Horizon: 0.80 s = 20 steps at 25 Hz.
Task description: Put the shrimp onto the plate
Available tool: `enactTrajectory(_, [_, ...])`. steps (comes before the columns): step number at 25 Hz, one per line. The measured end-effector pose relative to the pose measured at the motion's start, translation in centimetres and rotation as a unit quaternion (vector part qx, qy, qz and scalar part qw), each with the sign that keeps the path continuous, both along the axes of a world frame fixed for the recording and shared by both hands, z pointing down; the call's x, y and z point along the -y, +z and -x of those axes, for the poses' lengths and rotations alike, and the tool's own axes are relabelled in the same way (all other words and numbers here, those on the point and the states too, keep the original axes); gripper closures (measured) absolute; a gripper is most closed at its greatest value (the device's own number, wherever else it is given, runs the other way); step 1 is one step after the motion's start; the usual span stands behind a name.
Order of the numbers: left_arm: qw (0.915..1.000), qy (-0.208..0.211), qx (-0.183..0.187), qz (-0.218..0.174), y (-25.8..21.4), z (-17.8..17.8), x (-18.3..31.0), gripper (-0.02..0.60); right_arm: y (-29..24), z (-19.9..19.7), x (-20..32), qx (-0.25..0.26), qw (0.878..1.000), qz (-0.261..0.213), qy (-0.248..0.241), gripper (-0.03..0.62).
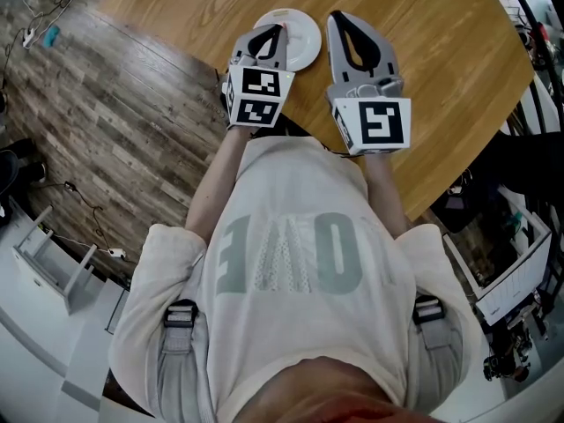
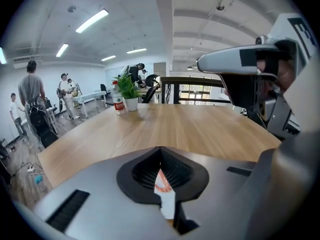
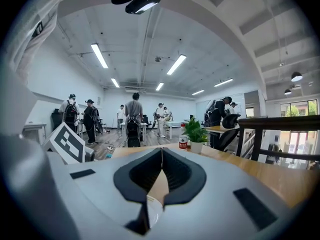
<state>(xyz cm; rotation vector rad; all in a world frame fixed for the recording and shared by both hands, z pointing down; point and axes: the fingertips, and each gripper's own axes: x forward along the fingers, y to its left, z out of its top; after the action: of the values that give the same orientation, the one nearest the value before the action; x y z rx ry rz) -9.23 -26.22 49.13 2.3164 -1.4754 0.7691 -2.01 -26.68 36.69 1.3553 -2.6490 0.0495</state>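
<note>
hovering over the white plate (image 1: 306, 39), the left hand-held gripper (image 1: 278, 32) has its jaws closed tip to tip, holding nothing. through the slit behind the tips, the orange shrimp (image 2: 161, 182) shows on the plate beneath it. the right hand-held gripper (image 1: 340, 18), just to its right, is also closed and empty above the tabletop (image 1: 441, 51).

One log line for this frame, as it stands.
left gripper: shut, over white plate | shrimp: seen through its jaw gap against the plate | right gripper: shut, empty, beside plate
</note>
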Motion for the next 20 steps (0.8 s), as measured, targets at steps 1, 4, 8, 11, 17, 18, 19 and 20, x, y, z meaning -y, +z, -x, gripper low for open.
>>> enactTrajectory(1, [0.9999, -0.004, 0.002, -0.015, -0.6, 0.2, 0.0, 0.572, -0.2, 0.2, -0.1, 0.0, 1.0, -0.004, -0.003, 0.574])
enactTrajectory(4, [0.9984, -0.014, -0.006, -0.055, -2.6, 0.7, 0.1, 0.572, -0.8, 0.9, -0.4, 0.003, 1.0, -0.014, -0.009, 0.574])
enactTrajectory(8, [0.9924, -0.031, -0.02, -0.118, -6.6, 1.6, 0.0, 0.572, -1.7, 1.6, -1.0, 0.006, 1.0, -0.023, -0.012, 0.574])
enactTrajectory(11, [0.9831, -0.051, -0.047, -0.17, -10.2, 2.6, -0.2, 0.572, -2.4, 2.2, -1.5, 0.016, 0.999, -0.028, -0.014, 0.574])
enactTrajectory(17, [0.9458, -0.101, -0.11, -0.288, -17.4, 4.4, -1.3, 0.572, -2.9, 3.1, -2.3, 0.019, 0.999, -0.026, -0.019, 0.574])
enactTrajectory(18, [0.9393, -0.113, -0.107, -0.306, -18.3, 4.9, -1.6, 0.572, -3.2, 3.3, -2.4, 0.023, 0.999, -0.029, -0.02, 0.574])
enactTrajectory(19, [0.9329, -0.124, -0.104, -0.322, -19.0, 5.3, -1.9, 0.572, -3.4, 3.4, -2.5, 0.027, 0.999, -0.032, -0.02, 0.574])
enactTrajectory(20, [0.9265, -0.13, -0.107, -0.337, -19.7, 5.6, -2.2, 0.572, -3.7, 3.5, -2.6, 0.032, 0.999, -0.034, -0.019, 0.574])
